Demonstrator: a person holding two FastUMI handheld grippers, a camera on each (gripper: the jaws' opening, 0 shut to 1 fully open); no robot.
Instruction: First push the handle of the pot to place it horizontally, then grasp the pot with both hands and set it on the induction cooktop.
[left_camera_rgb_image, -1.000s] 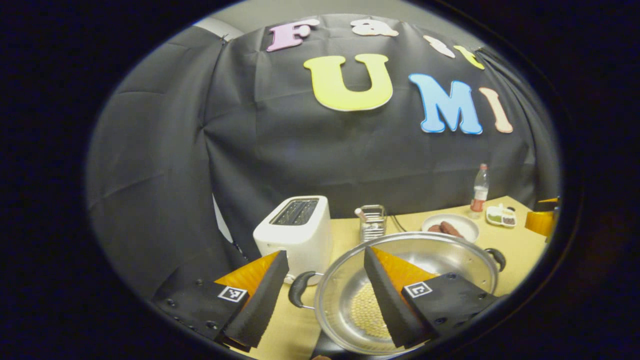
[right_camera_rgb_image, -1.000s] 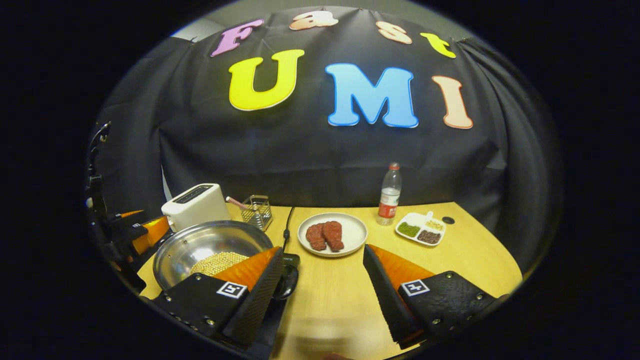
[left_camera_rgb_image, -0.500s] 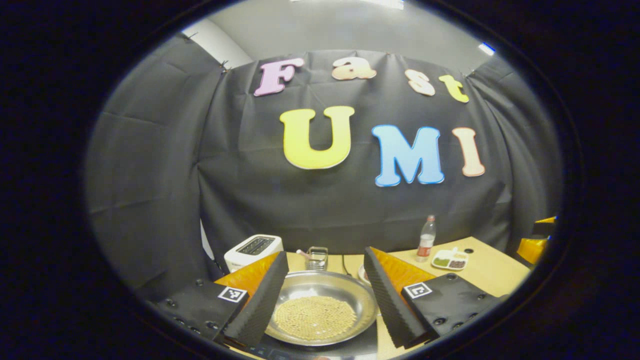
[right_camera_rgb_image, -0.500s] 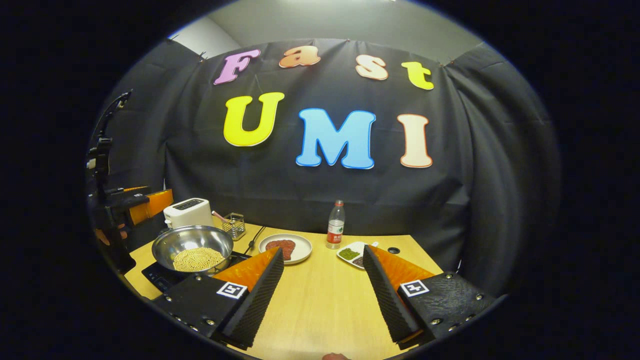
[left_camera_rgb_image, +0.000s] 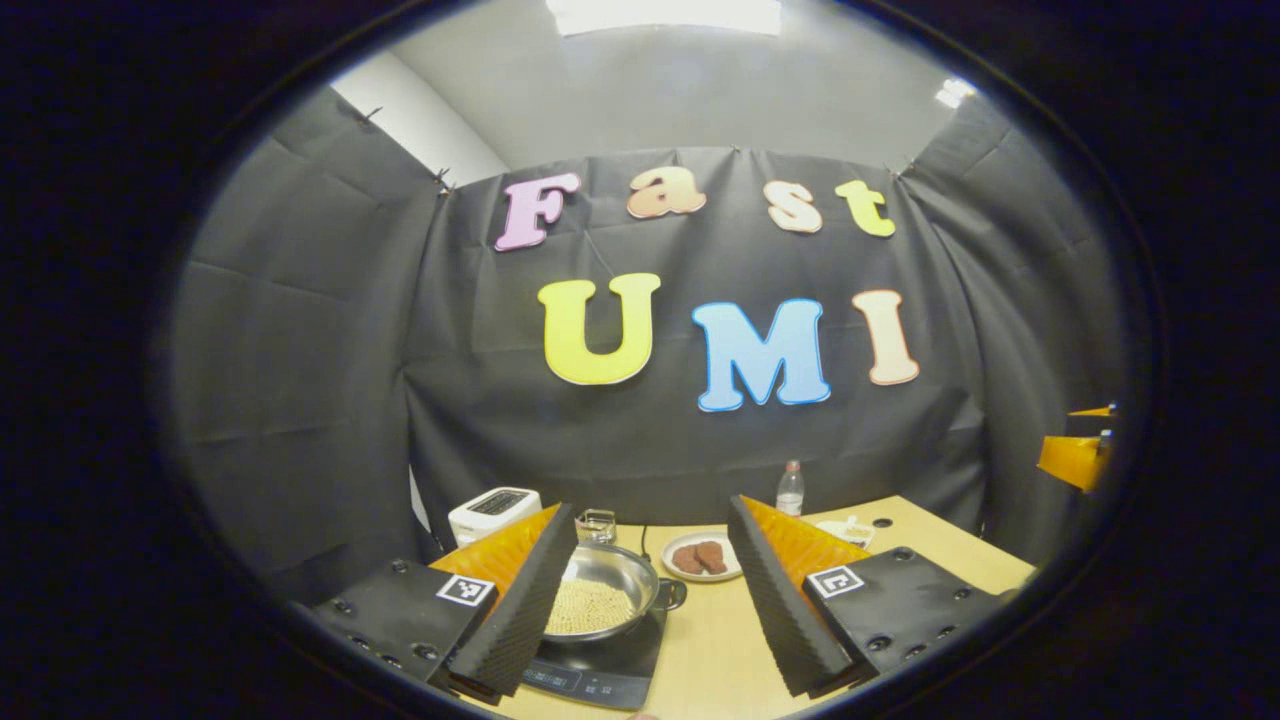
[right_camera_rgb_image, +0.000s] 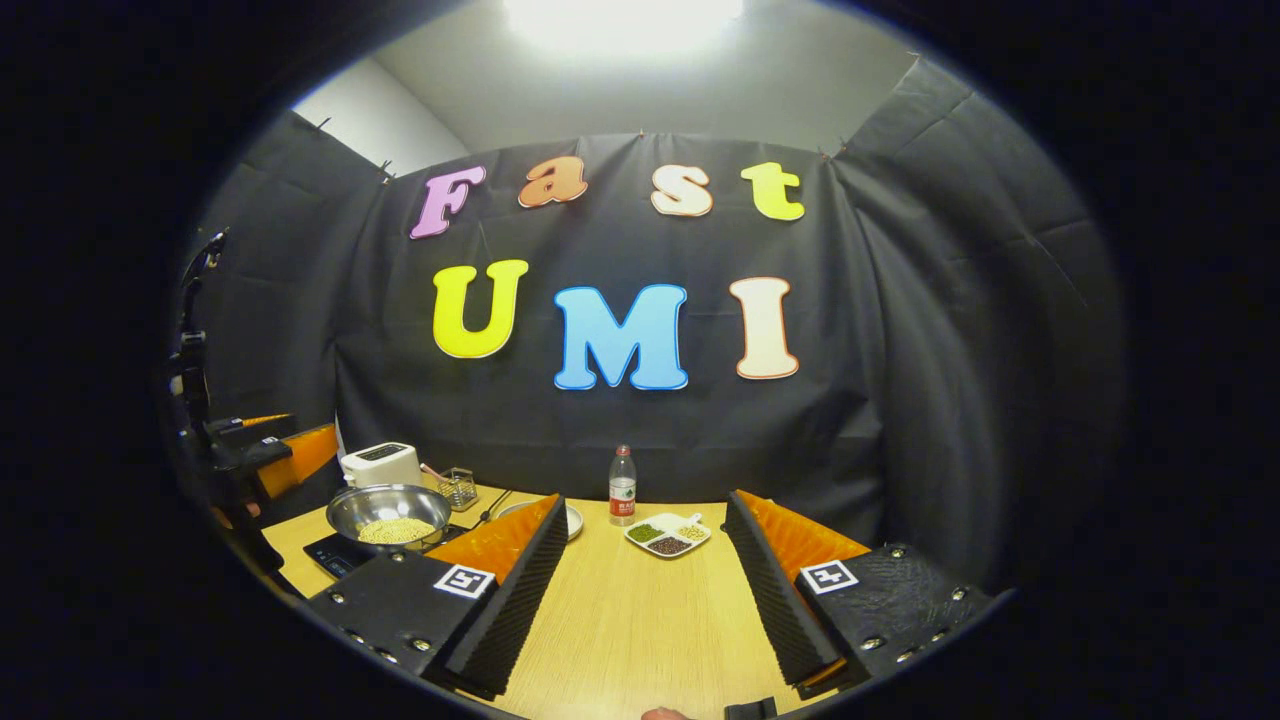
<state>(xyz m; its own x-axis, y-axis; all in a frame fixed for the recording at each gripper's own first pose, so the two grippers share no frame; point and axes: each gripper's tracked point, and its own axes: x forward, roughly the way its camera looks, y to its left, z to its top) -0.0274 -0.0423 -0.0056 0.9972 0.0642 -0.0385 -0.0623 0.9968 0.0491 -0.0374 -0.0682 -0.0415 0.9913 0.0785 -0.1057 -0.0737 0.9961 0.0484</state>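
Tabletop: is carrying the cooktop, toaster, plate, bottle and tray, all kept well apart from both claws.
Cooktop: is lying flat at the left side, so the pot can be seated on it.
Pot: is resting on the cooktop, grain inside, one handle pointing sideways; the task is judged done.
Left claw: is being held wide open, gripping nothing, level, high and back from the pot.
Right claw: is being held spread wide, empty, level above bare tabletop.
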